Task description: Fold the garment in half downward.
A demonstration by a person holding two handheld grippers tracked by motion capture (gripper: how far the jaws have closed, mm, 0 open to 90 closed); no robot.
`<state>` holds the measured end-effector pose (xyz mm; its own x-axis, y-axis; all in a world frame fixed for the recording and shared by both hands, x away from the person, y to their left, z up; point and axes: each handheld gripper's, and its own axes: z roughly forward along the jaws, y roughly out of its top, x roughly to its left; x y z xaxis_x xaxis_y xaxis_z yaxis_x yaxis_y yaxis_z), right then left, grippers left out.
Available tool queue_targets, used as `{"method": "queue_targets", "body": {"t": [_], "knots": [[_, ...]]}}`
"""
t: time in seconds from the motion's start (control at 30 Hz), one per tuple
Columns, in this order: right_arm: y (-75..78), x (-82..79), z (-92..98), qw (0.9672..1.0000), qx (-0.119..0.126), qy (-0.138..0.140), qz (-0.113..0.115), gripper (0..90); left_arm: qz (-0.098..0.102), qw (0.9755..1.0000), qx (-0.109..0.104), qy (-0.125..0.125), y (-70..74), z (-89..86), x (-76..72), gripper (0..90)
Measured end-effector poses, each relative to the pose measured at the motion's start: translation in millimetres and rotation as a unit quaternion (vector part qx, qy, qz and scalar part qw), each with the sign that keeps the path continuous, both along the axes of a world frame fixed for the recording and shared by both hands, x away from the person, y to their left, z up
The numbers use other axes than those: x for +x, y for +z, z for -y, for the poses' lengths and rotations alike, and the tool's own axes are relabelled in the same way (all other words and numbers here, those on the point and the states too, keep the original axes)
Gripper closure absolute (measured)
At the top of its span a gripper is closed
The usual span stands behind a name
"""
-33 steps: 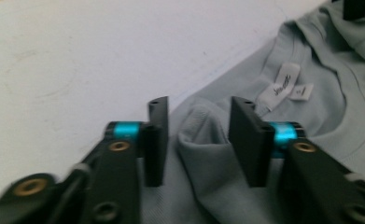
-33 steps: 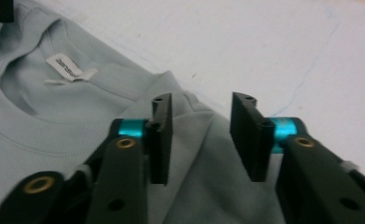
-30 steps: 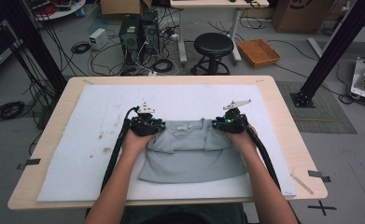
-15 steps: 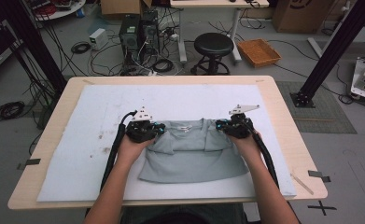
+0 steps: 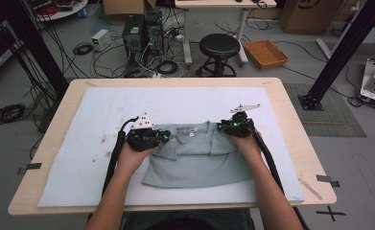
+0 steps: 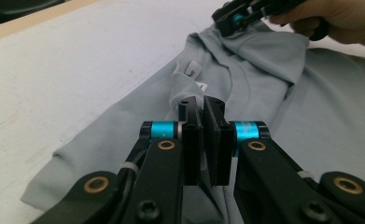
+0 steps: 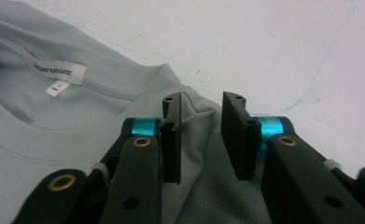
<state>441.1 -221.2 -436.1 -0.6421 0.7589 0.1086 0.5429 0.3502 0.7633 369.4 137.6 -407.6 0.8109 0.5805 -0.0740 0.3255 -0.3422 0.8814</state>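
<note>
A grey t-shirt (image 5: 194, 158) lies partly folded on the white mat (image 5: 175, 103), collar toward the far side. My left gripper (image 5: 163, 135) is at the shirt's left shoulder. In the left gripper view its jaws (image 6: 202, 100) are pressed together on a raised pinch of cloth near the collar (image 6: 185, 86). At the right shoulder is my right gripper (image 5: 222, 127). Its jaws (image 7: 202, 100) stand a little apart, with a bunched fold of shirt (image 7: 40, 135) filling the gap. The neck label (image 7: 59, 71) faces up.
The mat covers most of the wooden table (image 5: 295, 124). On the floor beyond the far edge stand a black stool (image 5: 218, 48), computer cases (image 5: 139, 33) with cables, and an orange tray (image 5: 265, 53). Bare mat lies left, right and beyond the shirt.
My left gripper has drawn a little toward the near side with the shirt's left shoulder. The right gripper has stayed about where it was.
</note>
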Motion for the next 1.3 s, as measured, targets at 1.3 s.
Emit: {"method": "queue_targets", "body": {"t": [1.3], "knots": [[17.1,-171.6,56.3,0.9806,0.071,0.152,0.101,85.7,-0.001,0.9946,-0.073,-0.074,-14.4,-37.6,-92.3,86.0]]}}
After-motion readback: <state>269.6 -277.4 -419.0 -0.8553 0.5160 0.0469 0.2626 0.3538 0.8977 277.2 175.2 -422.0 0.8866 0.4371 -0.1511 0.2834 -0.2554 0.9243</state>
